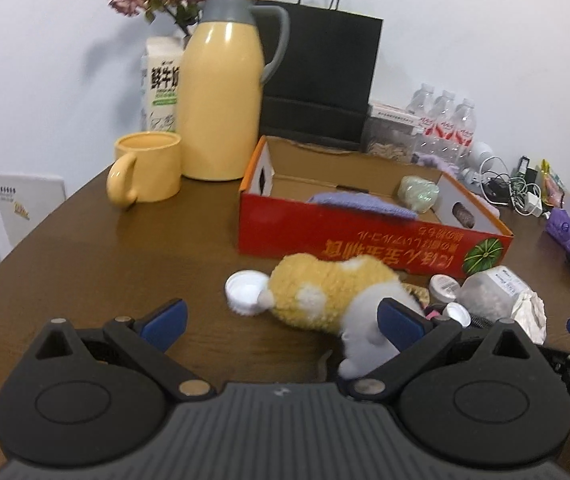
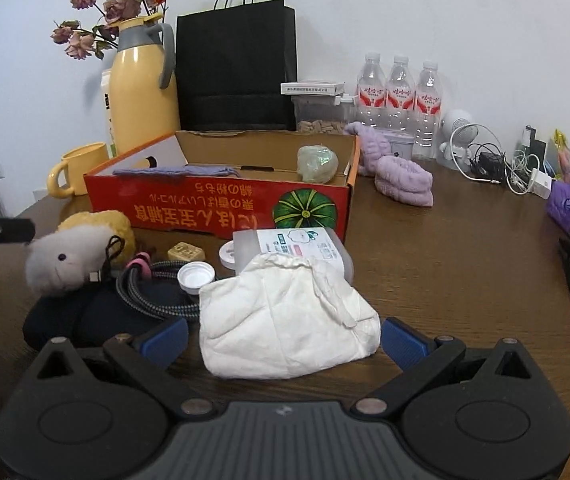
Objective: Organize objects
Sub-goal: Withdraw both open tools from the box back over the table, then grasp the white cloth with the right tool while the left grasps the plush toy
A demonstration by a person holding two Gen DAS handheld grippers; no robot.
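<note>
box (image 2: 221,208) mid-worktop (image 1: 85,248), cloth (image 2: 173,171) and wrapped ball (image 2: 317,163) inside | jug (image 1: 223,96) and mug (image 1: 149,168) left of box, paper bag (image 2: 237,68) behind | plush toy (image 1: 325,296) before box, cap (image 1: 245,288) at its left | pouch (image 2: 285,320) and coiled cable (image 2: 153,292) in front | bottles (image 2: 401,100) behind right

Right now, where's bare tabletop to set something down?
Free: left of the red box, in front of the yellow mug; also right of the box, before the purple cloth. Crowded: between box and white pouch.
</note>
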